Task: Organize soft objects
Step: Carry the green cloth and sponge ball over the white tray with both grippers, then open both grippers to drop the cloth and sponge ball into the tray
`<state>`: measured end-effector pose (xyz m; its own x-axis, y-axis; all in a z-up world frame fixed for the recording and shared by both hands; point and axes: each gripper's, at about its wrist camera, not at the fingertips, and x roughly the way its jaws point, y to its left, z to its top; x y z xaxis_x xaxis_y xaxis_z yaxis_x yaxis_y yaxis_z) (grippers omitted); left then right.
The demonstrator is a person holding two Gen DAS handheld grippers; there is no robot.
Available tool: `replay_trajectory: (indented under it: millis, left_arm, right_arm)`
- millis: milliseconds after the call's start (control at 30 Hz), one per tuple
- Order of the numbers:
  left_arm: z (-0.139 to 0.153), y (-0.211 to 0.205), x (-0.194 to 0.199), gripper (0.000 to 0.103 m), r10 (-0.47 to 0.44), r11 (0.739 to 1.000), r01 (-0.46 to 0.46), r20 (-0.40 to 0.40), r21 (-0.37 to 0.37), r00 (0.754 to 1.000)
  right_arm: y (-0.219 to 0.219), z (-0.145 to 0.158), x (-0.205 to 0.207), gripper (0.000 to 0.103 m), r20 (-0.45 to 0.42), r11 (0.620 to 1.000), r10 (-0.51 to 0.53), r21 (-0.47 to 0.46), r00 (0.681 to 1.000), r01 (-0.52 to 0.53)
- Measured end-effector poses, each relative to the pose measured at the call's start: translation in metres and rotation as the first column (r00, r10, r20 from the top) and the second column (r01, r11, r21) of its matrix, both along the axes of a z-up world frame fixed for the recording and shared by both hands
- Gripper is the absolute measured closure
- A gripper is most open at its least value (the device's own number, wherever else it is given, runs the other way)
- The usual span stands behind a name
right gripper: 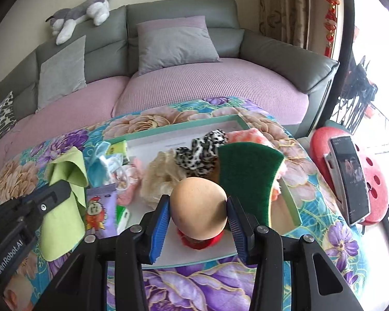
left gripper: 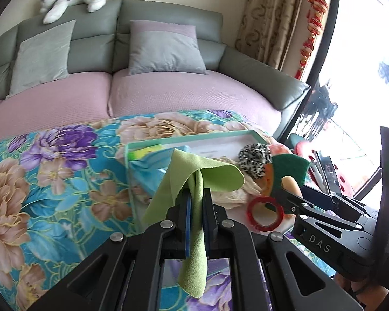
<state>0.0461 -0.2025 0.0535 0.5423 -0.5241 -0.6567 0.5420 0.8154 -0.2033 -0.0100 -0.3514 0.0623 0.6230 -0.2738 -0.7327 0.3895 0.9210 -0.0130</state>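
This is a home living room. A grey-green leather sofa (right gripper: 272,51) with mauve seat covers fills the far side, with square grey throw cushions (right gripper: 176,44) leaning on its backrest. A grey-and-white plush husky dog (right gripper: 83,13) lies along the top at 11 o'clock. A beige patterned curtain (right gripper: 285,5) and red hanging festive ornaments (left gripper: 313,26) frame a bright window at 2 o'clock. A floral-print cloth (right gripper: 220,285) covers the counter at 6 o'clock.

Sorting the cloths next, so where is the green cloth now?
The green cloth hangs pinched in the left claw, above the floral blanket, left of the tray.
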Motion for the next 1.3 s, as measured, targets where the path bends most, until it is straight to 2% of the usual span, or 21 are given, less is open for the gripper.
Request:
replay_trajectory:
  millis: [300, 467, 500, 533, 600, 833, 1033, 1100, 1133, 1200, 1300]
  left_arm:
    - [-0.006, -0.037, 0.001, 0.095, -0.039, 0.999, 0.039, 0.009, 0.032, 0.999]
    - [-0.011, -0.04, 0.006, 0.093, -0.038, 0.999, 0.039, -0.013, 0.021, 0.999]
    - [-0.013, -0.04, 0.006, 0.088, -0.04, 0.999, 0.04, -0.019, 0.027, 0.999]
    - [-0.014, -0.04, 0.006, 0.077, -0.037, 0.999, 0.038, -0.02, 0.035, 0.999]
    - [-0.013, -0.039, 0.005, 0.062, -0.035, 0.999, 0.035, -0.013, 0.04, 0.999]
    - [-0.005, -0.026, 0.002, 0.055, -0.019, 0.999, 0.019, -0.006, 0.039, 1.0]
    - [-0.003, -0.002, 0.009, 0.045, 0.067, 0.997, -0.066, -0.004, 0.049, 0.998]
    - [-0.006, 0.006, 0.012, 0.043, 0.096, 0.993, -0.095, -0.011, 0.063, 0.995]
    - [-0.007, 0.008, 0.014, 0.041, 0.107, 0.992, -0.106, -0.014, 0.07, 0.994]
    - [-0.011, 0.016, 0.017, 0.034, 0.137, 0.987, -0.135, -0.024, 0.082, 0.99]
    - [-0.016, 0.025, 0.018, 0.026, 0.164, 0.983, -0.16, -0.037, 0.088, 0.986]
  right_arm:
    - [-0.015, -0.012, 0.0, 0.056, 0.002, 0.998, 0.025, 0.06, 1.0, -0.025]
    - [-0.02, -0.014, -0.001, 0.055, 0.01, 0.996, 0.02, 0.082, 1.0, -0.021]
    - [-0.02, -0.013, -0.001, 0.055, 0.012, 0.996, 0.018, 0.083, 1.0, -0.019]
    - [-0.021, -0.014, -0.001, 0.055, 0.013, 0.996, 0.018, 0.085, 1.0, -0.019]
    - [-0.02, -0.014, -0.001, 0.055, 0.013, 0.996, 0.021, 0.087, 1.0, -0.022]
    - [-0.015, -0.016, 0.004, 0.055, 0.006, 0.995, 0.045, 0.083, 0.999, -0.045]
    - [-0.002, -0.016, 0.008, 0.055, 0.009, 0.995, 0.079, 0.062, 0.997, -0.08]
    - [0.002, -0.015, 0.009, 0.051, 0.007, 0.994, 0.093, 0.061, 0.996, -0.093]
    - [0.005, -0.016, 0.01, 0.041, 0.003, 0.994, 0.097, 0.048, 0.995, -0.097]
    - [0.009, -0.017, 0.012, 0.032, -0.011, 0.995, 0.097, 0.023, 0.995, -0.096]
    - [0.012, -0.017, 0.012, 0.032, -0.023, 0.995, 0.101, 0.006, 0.995, -0.1]
